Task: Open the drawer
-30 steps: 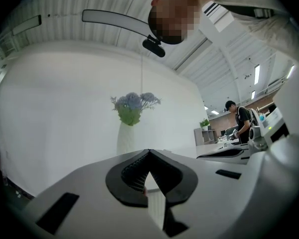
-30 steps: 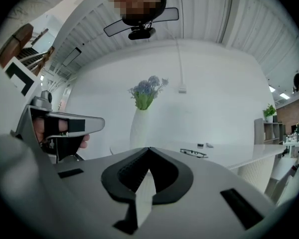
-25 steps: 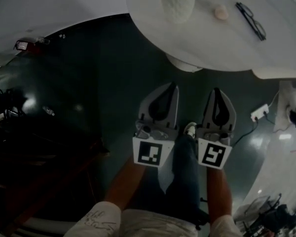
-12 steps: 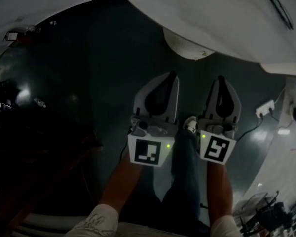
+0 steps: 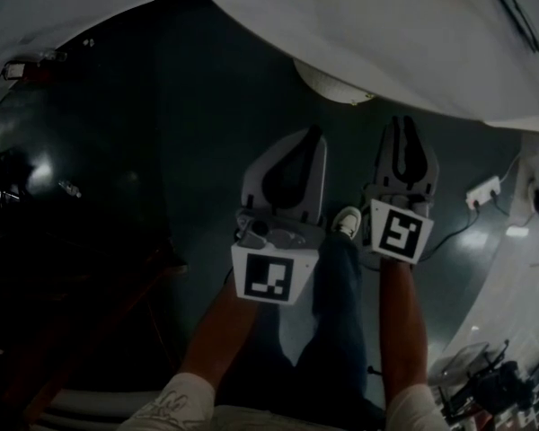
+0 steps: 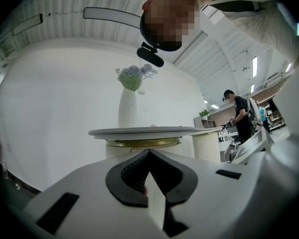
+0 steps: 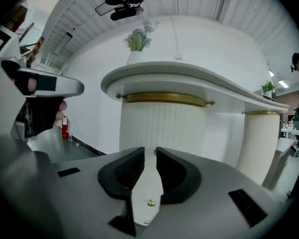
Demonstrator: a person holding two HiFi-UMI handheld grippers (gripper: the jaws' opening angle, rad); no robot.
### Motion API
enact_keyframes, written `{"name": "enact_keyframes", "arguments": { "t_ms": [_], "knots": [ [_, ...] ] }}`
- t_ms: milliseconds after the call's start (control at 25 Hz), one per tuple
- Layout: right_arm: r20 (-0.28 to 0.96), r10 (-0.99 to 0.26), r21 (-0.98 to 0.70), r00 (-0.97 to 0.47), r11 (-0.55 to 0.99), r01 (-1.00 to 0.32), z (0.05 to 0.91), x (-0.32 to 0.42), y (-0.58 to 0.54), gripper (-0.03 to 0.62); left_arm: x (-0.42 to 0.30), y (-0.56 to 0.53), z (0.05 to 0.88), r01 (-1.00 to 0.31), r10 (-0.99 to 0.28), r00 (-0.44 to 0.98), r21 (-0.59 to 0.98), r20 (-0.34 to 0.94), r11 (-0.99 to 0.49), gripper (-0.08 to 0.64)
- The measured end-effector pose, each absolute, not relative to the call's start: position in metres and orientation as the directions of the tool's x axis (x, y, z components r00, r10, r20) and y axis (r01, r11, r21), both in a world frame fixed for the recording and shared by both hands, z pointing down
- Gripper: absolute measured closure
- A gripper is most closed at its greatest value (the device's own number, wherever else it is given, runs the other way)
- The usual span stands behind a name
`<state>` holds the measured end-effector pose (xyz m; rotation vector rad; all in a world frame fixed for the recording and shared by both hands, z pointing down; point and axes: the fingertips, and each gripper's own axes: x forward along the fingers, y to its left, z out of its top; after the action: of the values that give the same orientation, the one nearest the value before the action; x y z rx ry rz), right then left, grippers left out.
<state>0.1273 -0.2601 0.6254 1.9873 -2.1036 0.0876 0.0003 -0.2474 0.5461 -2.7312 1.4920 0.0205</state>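
No drawer shows plainly in any view. In the head view both grippers hang side by side over the dark floor, below the white tabletop [image 5: 404, 52]. My left gripper [image 5: 316, 133] is shut, its tips meeting with nothing between them [image 6: 149, 151]. My right gripper [image 5: 402, 122] points at the table's ribbed white pedestal [image 7: 164, 128] with its gold band [image 7: 164, 99]. Its jaws are opening, a narrow gap stands between the tips [image 7: 150, 149], and nothing is in it.
A white vase [image 6: 128, 113] with flowers stands on the table. A second ribbed pedestal [image 7: 261, 143] is at the right. A power strip [image 5: 483, 189] and cable lie on the floor. My leg and shoe [image 5: 346, 221] are between the grippers. A person [image 6: 241, 116] stands far off.
The right gripper has moved forward, towards the table, and its jaws have parted slightly. The tabletop's items have slid out of the head view's top. The left gripper looks much the same.
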Motion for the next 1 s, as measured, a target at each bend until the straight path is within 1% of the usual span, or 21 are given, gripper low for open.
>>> {"name": "enact_keyframes", "arguments": {
  "t_ms": [80,280,600,720,1000],
  "knots": [
    [0.239,-0.970,0.126,-0.036,0.067,-0.990,0.635,0.132,-0.270,0.509,0.002,-0.248,0.547,-0.839,-0.838,0.544,-0.018,-0.025,-0.544,0.565],
    [0.259,-0.966,0.112,0.013,0.017,-0.994,0.646,0.144,-0.296,0.463,0.004,-0.246,0.549,-0.830,-0.830,0.558,-0.018,-0.022,-0.557,0.565],
    [0.271,-0.962,0.146,0.024,0.017,-0.989,0.650,0.146,-0.320,0.462,0.001,-0.240,0.551,-0.833,-0.832,0.554,-0.012,-0.017,-0.554,0.565],
    [0.265,-0.964,0.148,0.040,0.000,-0.989,0.647,0.147,-0.319,0.483,0.000,-0.237,0.551,-0.832,-0.832,0.554,-0.010,-0.015,-0.554,0.565],
    [0.264,-0.963,0.149,0.046,-0.006,-0.989,0.648,0.148,-0.319,0.486,0.001,-0.236,0.551,-0.831,-0.831,0.556,-0.012,-0.016,-0.556,0.565]
  ]
}}
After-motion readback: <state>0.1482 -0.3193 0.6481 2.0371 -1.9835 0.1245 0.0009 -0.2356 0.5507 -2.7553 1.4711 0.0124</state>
